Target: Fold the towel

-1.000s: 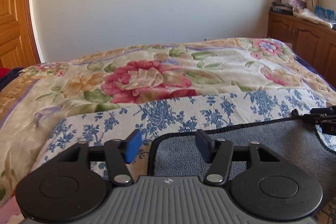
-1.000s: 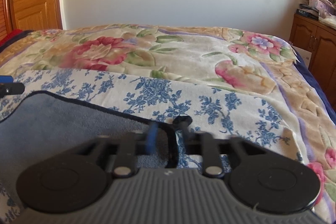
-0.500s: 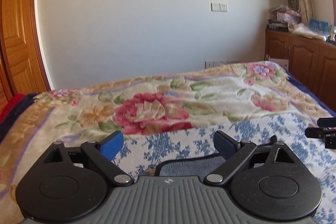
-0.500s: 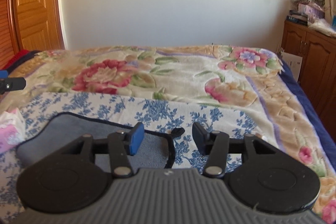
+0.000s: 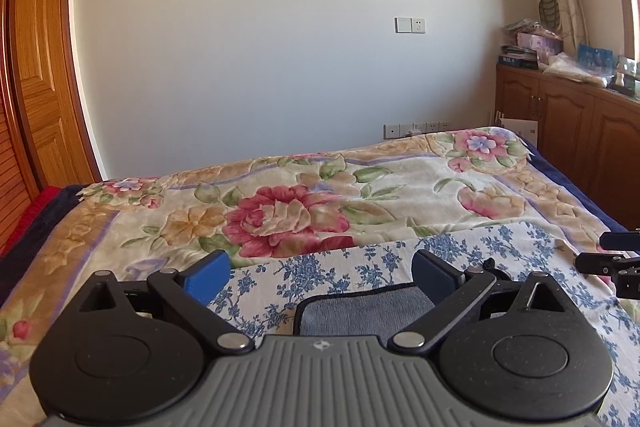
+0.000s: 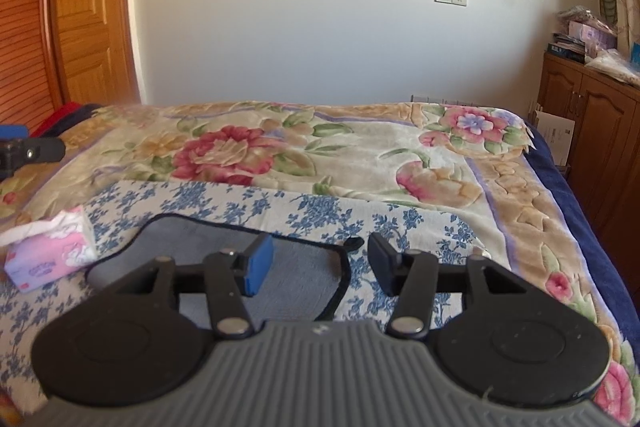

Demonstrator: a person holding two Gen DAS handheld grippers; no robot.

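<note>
A grey towel with a dark trim lies flat on a blue-flowered white cloth on the bed; it also shows in the left wrist view. My left gripper is open wide and empty, raised above the towel's near left part. My right gripper is open and empty above the towel's right corner, where a small dark loop sticks out. The right gripper's tips show at the right edge of the left wrist view. The left gripper's tip shows at the left edge of the right wrist view.
A pink tissue pack lies on the cloth left of the towel. A floral blanket covers the bed. A wooden cabinet with clutter stands at the right, a wooden door at the left.
Both grippers have let go of the towel, opened wider and risen up and back from it. The towel now lies folded flat on the cloth.
</note>
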